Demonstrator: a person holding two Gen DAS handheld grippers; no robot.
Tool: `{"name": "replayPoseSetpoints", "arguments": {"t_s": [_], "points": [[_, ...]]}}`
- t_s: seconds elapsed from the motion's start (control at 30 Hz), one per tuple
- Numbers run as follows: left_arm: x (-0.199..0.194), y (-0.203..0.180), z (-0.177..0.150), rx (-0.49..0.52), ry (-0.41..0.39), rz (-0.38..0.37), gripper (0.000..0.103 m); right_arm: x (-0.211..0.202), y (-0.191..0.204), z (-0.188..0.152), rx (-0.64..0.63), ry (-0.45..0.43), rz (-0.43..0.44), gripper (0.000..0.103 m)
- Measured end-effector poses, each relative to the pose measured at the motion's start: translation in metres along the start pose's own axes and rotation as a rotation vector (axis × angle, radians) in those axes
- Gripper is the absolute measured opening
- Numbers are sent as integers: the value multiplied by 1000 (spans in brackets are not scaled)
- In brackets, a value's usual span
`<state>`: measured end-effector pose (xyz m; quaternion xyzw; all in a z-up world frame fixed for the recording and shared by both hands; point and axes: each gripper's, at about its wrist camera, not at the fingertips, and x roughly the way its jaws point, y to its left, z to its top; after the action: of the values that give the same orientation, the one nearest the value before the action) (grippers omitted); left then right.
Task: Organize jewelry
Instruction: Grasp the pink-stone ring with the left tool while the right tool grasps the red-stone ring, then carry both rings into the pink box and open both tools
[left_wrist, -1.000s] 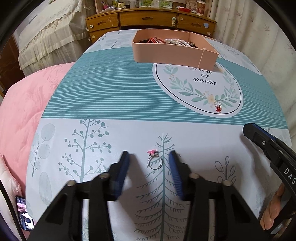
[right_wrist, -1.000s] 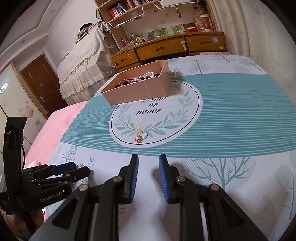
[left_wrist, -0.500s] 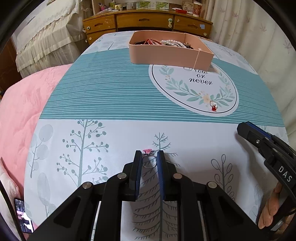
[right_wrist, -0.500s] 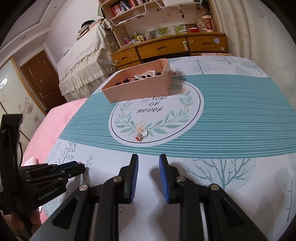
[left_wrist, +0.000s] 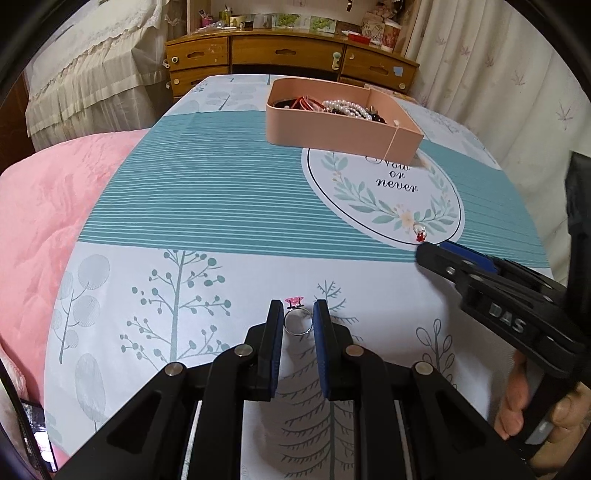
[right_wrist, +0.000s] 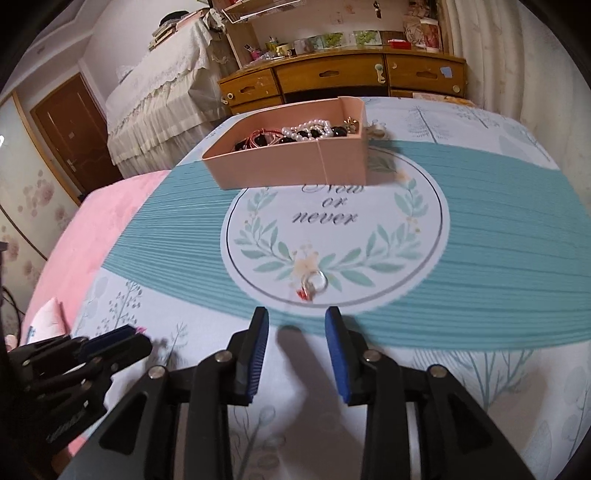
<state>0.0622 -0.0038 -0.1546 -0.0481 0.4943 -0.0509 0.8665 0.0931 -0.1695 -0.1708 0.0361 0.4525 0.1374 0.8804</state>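
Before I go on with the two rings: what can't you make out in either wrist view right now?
- Pink-topped ring, left wrist view: the left gripper pads flank its band; actual contact and lift off the cloth unclear.
- Red-stone ring, right wrist view: motion blur smears the stone and setting; tiny in the left view.
- Pink box: near wall hides the floor and lower jewelry.
- Right gripper: jaws just opening, nothing between them.
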Motion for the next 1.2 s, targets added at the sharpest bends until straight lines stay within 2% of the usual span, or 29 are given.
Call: {"name": "replayPoseSetpoints", "arguments": {"t_s": [0.2,0.33,0.4,0.43,0.5,0.53,0.67,0.83,0.97,1.07,1.2], "points": [[-2,11,0,-12,-5,-33,14,11,17,8,-72,-4,-129,32],[-1,17,1,-22,-8,-51,14,16,22,10,-99,-6,-184,31],[0,18,1,-24,-7,-58,14,15,23,10,-105,-6,-195,26],[0,19,0,-24,-7,-61,14,15,23,10,-105,-4,-196,17],[0,21,0,-26,-8,-69,14,14,21,10,-104,-1,-197,14],[0,21,0,-27,-10,-73,14,14,21,10,-105,0,-203,7],[-2,23,0,-26,-19,-82,14,13,22,9,-117,1,-204,7],[-8,21,5,-12,-30,-90,14,4,23,9,-113,5,-173,7],[-16,18,23,8,-35,-117,14,-21,28,30,-115,-29,-108,7],[-26,14,52,37,-45,-150,14,-45,30,57,-111,-68,-52,7],[-39,7,106,63,-71,-171,14,-74,31,105,-90,-131,9,7]]}}
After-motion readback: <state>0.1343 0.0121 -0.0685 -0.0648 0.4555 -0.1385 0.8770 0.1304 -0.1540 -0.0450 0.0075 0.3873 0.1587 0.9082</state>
